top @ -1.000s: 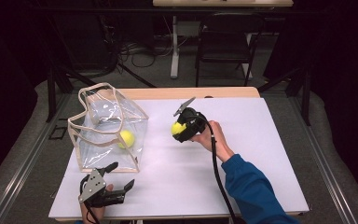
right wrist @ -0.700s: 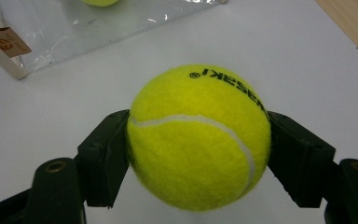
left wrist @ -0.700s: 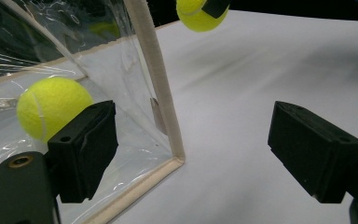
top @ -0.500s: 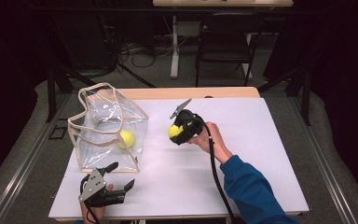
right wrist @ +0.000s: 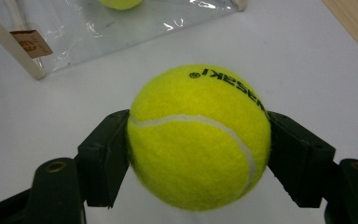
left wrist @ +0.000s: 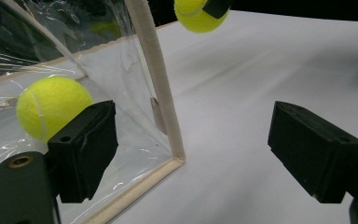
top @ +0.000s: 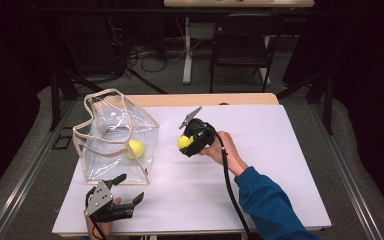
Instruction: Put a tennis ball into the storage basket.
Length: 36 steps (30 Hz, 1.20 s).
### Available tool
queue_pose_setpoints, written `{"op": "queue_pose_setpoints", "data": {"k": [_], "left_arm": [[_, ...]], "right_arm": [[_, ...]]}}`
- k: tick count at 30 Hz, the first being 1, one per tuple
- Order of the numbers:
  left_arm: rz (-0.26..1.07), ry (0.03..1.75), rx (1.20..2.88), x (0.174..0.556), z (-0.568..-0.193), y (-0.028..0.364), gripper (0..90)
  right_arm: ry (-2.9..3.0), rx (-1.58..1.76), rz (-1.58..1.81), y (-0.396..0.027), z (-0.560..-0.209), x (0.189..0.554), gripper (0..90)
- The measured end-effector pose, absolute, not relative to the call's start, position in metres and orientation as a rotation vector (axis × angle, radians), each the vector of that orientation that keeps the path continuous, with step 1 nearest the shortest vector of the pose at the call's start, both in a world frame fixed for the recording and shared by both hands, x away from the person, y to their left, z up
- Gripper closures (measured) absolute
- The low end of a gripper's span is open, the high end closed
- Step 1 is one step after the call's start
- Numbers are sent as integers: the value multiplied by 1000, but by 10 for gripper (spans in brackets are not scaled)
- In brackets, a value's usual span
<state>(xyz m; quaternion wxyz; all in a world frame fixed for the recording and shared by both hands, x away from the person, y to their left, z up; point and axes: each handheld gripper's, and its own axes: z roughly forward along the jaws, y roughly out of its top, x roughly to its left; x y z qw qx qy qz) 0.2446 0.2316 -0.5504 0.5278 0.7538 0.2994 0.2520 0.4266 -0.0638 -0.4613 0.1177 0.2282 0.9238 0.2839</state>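
The right tool (top: 186, 142) is pinching a tennis ball (right wrist: 198, 137) above the bench (top: 280, 150), beside the clear bag (top: 115, 140) already holding a second ball (top: 135, 149). The left tool (top: 117, 192) is resting spread nearby. A grazed bag rim risks the ball rolling away.

Bright overhead light on the white table (top: 280, 165), dark surroundings, glare on the clear bag (top: 115, 145).
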Motion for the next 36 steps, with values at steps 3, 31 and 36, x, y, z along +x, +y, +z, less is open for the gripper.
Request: {"op": "queue_pose_setpoints", "data": {"k": [3, 31, 36], "left_arm": [[605, 710, 1801, 245, -550, 232, 160], [602, 709, 1794, 244, -550, 231, 160], [585, 714, 1798, 247, -552, 230, 161]], "right_arm": [[2710, 663, 831, -62, -461, 425, 267], [2702, 617, 919, -46, -444, 429, 269], [2685, 614, 957, -39, -435, 432, 270]]}}
